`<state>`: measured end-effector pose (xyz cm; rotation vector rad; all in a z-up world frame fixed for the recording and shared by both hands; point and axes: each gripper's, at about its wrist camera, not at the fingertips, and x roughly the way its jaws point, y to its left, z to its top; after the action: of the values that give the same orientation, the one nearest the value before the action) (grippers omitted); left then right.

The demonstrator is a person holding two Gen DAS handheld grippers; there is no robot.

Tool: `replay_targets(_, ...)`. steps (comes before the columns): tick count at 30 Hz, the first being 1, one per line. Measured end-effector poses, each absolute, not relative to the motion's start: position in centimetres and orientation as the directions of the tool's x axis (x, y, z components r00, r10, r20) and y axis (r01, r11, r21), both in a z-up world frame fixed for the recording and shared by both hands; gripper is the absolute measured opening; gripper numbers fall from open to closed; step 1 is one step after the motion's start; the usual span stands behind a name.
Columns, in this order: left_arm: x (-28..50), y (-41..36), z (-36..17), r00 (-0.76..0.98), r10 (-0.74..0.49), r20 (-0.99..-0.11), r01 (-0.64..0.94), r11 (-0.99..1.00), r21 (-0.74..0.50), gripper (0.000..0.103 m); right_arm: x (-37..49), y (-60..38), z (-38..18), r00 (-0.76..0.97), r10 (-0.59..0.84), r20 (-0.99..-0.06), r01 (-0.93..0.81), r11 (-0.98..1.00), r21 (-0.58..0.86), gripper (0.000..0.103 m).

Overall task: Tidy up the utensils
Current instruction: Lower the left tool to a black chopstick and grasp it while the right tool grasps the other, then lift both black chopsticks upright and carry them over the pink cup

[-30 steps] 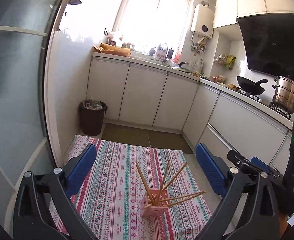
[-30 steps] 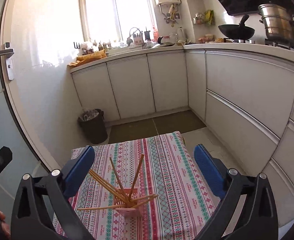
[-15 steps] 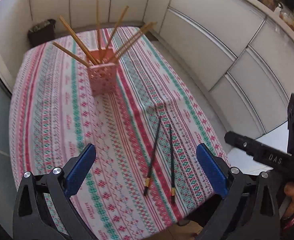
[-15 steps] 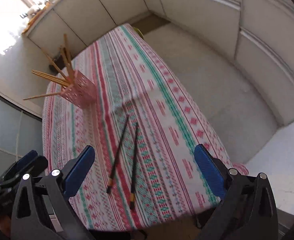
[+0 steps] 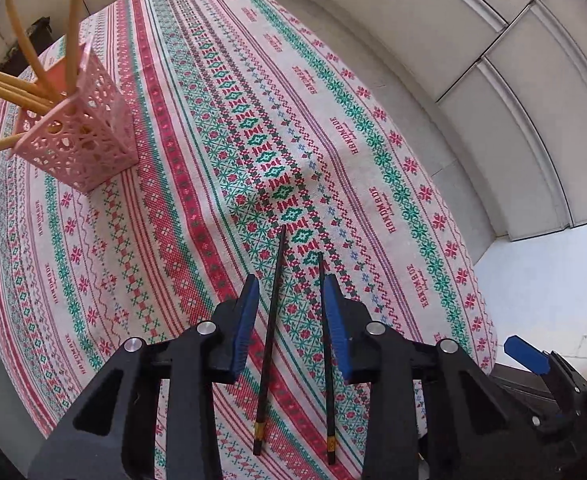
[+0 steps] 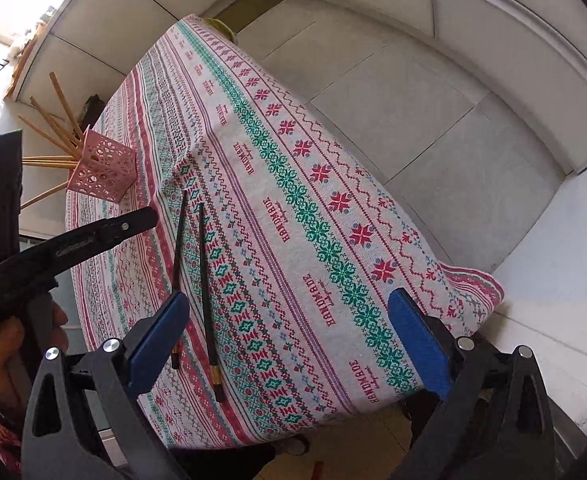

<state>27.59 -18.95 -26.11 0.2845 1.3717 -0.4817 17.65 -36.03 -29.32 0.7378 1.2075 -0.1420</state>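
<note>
Two black chopsticks lie side by side on the patterned tablecloth (image 5: 197, 128): one on the left (image 5: 271, 320) (image 6: 178, 256) and one on the right (image 5: 325, 376) (image 6: 208, 300). My left gripper (image 5: 289, 292) hovers low over them, its blue pads narrowed to a gap that spans both sticks, holding nothing. My right gripper (image 6: 289, 316) is wide open and empty, just right of the chopsticks. A pink perforated holder (image 5: 81, 136) (image 6: 103, 172) with several light wooden chopsticks stands at the far left.
The table's near edge and right edge (image 6: 469, 276) drop to a tiled floor. White kitchen cabinets (image 5: 513, 60) run along the right. The left gripper's body (image 6: 53, 252) shows at the left of the right wrist view.
Both grippers have dropped from a raised, forward-looking pose down toward the table. The left gripper has narrowed its jaws and moved in over the two black chopsticks.
</note>
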Motion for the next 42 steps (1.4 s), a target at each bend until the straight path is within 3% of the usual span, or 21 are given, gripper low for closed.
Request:
replay_targets(8, 29.4, -19.5, -28.4, 0.087, -0.153, -0.984, 0.482, 0.871, -0.093, 0.027, 18.6, -36.1, -29.9, 0.370, 0.301, -0.879, 0.477, 0.751, 0.458, 0.097)
replay_targets(11, 29.8, -19.9, -29.1, 0.085, -0.136, -0.987, 0.484, 0.872, -0.078, 0.018, 18.7, -36.1, -30.0, 0.370, 0.298, -0.880, 0.477, 0.751, 0.456, 0.097)
replay_targets(17, 30.5, -20.1, -30.2, 0.084, -0.125, -0.989, 0.488, 0.870, -0.068, 0.017, 19.0, -36.1, -30.3, 0.357, 0.292, -0.887, 0.486, 0.753, 0.444, 0.097)
replay_targets(20, 30.7, -20.2, -30.4, 0.106, -0.090, -0.990, 0.509, 0.860, -0.023, 0.003, 19.5, -35.7, -30.4, 0.346, 0.280, -0.895, 0.483, 0.765, 0.426, 0.097)
replay_targets(32, 26.7, -12.0, -28.5, 0.184, -0.250, -0.951, 0.408, 0.899, -0.158, 0.003, 24.5, -31.8, -30.3, 0.308, 0.198, -0.931, 0.440, 0.838, 0.323, 0.097)
replay_targets(42, 22.5, -5.6, -21.9, 0.425, -0.228, -0.876, 0.375, 0.925, -0.059, 0.003, 28.7, -24.4, -32.6, 0.152, 0.080, -0.985, 0.356, 0.925, 0.130, 0.097)
